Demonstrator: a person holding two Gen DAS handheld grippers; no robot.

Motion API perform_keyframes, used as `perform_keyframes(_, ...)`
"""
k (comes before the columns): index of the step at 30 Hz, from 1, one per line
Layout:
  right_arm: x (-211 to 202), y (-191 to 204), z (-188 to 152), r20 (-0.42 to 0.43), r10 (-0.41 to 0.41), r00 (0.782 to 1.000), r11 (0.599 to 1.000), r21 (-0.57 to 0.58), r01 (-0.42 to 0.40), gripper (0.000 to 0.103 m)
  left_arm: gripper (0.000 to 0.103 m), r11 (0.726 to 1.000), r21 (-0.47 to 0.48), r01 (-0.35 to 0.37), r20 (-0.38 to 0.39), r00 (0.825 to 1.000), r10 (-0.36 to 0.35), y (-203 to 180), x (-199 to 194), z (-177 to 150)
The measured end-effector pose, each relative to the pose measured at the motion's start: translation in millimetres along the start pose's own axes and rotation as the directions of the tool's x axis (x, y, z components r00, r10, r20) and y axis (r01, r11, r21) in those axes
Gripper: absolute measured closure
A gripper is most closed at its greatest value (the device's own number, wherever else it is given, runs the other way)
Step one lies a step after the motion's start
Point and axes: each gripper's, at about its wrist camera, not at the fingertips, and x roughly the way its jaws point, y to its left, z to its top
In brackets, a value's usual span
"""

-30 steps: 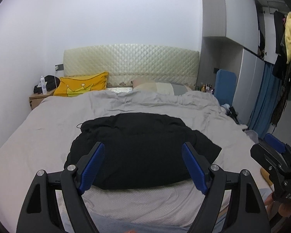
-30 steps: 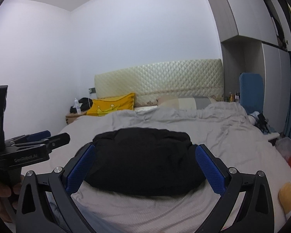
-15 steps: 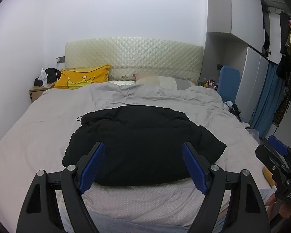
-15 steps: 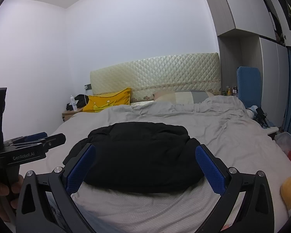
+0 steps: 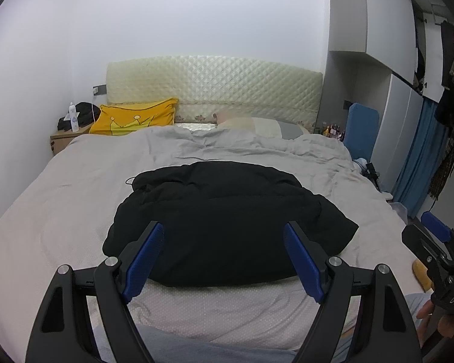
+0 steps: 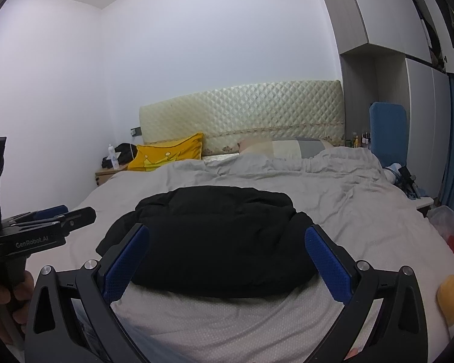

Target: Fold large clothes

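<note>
Black padded jacket lies bunched in a mound mid-bed on the grey bedspread (yellow pillow up by the headboard). Left gripper and right gripper both hover short of its near edge, jaws spread wide, grasping nothing.

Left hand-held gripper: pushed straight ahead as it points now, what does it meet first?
Probably the bulky black padded jacket on the bed; the open left hand-held gripper frames its near edge, though depth is unclear.
</note>
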Motion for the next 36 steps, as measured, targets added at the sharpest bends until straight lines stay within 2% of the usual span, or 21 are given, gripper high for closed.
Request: perform_keyframes(36,-2.9,-3.2,-0.1,-0.007,-0.002,1.0,1.0,0.01,0.002,0.0,0.021,1.0,0.015,-0.002,-0.004,1.0,0.002,-6.0,-1.7,-0.8)
